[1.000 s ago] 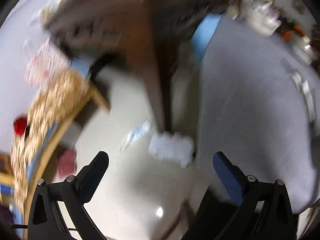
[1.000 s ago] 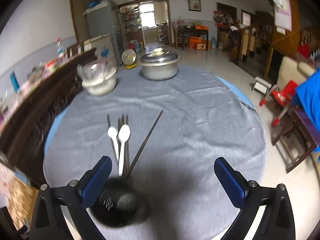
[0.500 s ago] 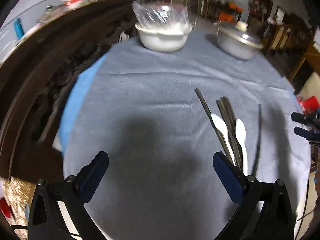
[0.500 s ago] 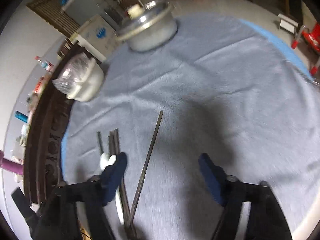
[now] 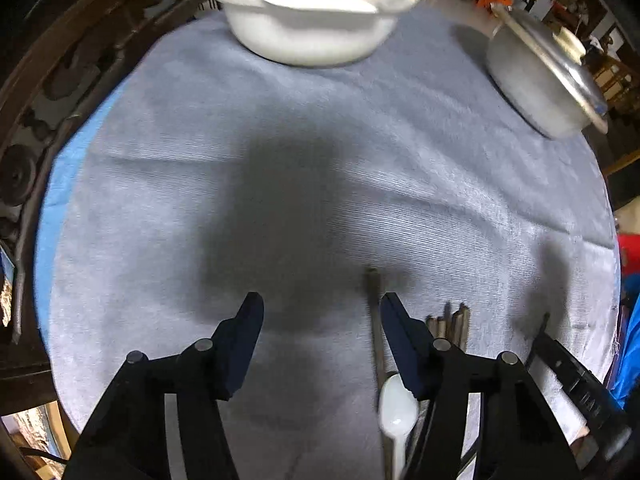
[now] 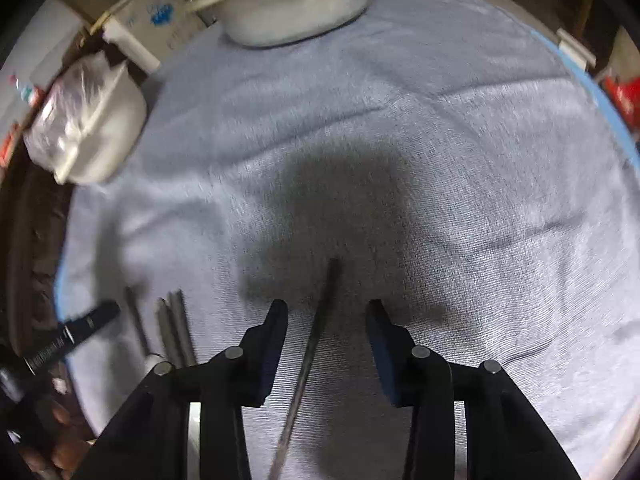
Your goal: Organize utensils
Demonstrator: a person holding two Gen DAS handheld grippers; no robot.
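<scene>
Right gripper [image 6: 327,326]: fingers part open, nothing held. A single dark chopstick [image 6: 316,336] lies on the cloth between the pads, running roughly along the finger axis, its tip just past them. Whether the pads touch the cloth — cannot tell.

Left gripper [image 5: 321,320]: also part open and empty, only bare grey tablecloth [image 5: 280,184] between the fingers. Another chopstick [image 5: 374,312] lies just inside its right finger, and the white spoon [image 5: 396,408] sits under that same finger, half hidden. A small bundle of chopsticks [image 5: 448,324] lies just beyond, on the outer side.

Further out: white bowl [image 5: 308,20] covered in plastic film and a lidded metal pot [image 5: 540,80] at the far edge of the table, both well apart from the utensils. In the left wrist view the other gripper shows at the right edge, so the two tools are working near each other.

Risks, my read:
- Chopstick is thin and flat on soft cloth — pads closing along its length may roll it out or pinch the fabric and drag the cloth.
- Left gripper's right finger is over the spoon; pressing down could flick it or scatter the bundle.
- Grippers this close could clash if both go for the same cluster.
- Frames are motion-blurred, so alignment is approximate.
</scene>
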